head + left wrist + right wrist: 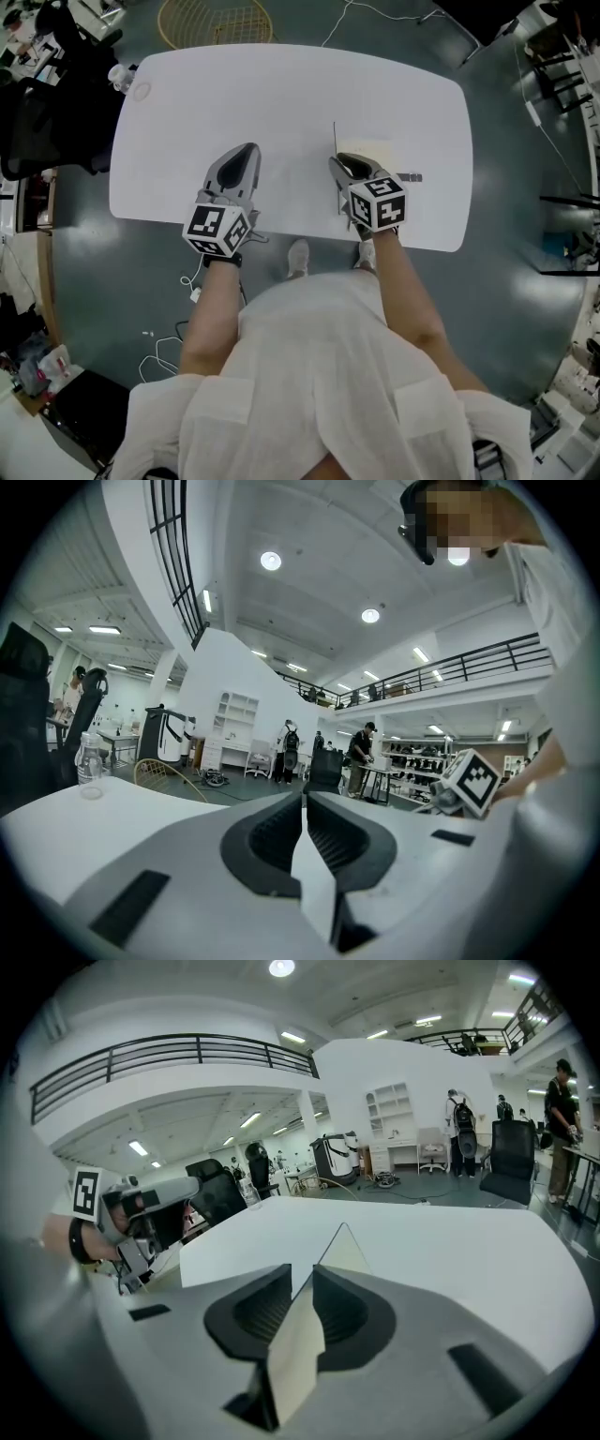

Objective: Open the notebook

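The notebook (370,152) lies on the white table (281,84) at the front right, a cream page facing up. One sheet of it (335,141) stands upright along its left edge and shows as a thin line from above. In the right gripper view this cream sheet (347,1246) runs edge-on between the jaws of my right gripper (302,1274), with a slit of table visible beside it. That gripper (339,167) is open around the sheet. My left gripper (249,152) hovers to the left over bare table, its jaws (305,799) together and empty.
A small dark bar (410,177) lies at the notebook's right edge. A water bottle (122,75) stands at the table's far left corner, and a round wire frame (216,23) sits on the floor beyond. The table's front edge is just below both grippers.
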{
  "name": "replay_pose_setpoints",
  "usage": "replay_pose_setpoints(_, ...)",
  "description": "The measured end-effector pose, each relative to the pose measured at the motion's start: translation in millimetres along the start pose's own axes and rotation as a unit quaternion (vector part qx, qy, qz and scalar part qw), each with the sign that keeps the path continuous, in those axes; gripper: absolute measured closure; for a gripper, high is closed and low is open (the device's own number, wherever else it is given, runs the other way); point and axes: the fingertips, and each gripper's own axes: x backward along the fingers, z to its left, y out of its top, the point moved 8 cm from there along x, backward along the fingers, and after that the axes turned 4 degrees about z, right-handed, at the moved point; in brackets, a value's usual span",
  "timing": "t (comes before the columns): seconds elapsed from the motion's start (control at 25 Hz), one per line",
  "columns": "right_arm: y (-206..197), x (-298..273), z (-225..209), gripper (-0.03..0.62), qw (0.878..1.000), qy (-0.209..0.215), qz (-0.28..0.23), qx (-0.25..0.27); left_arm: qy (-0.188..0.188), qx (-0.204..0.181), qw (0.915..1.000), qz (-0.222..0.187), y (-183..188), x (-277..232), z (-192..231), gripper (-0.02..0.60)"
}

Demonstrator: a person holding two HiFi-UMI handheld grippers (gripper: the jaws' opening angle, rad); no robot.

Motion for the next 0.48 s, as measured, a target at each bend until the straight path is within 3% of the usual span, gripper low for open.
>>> replay_pose_setpoints(0.48,-1.7,-18.8,25.6,0.528,1.000,0.013,0.016,0.019,0.016,0.002,0.9999,-0.005,1.5,23.1,15.8,0.565)
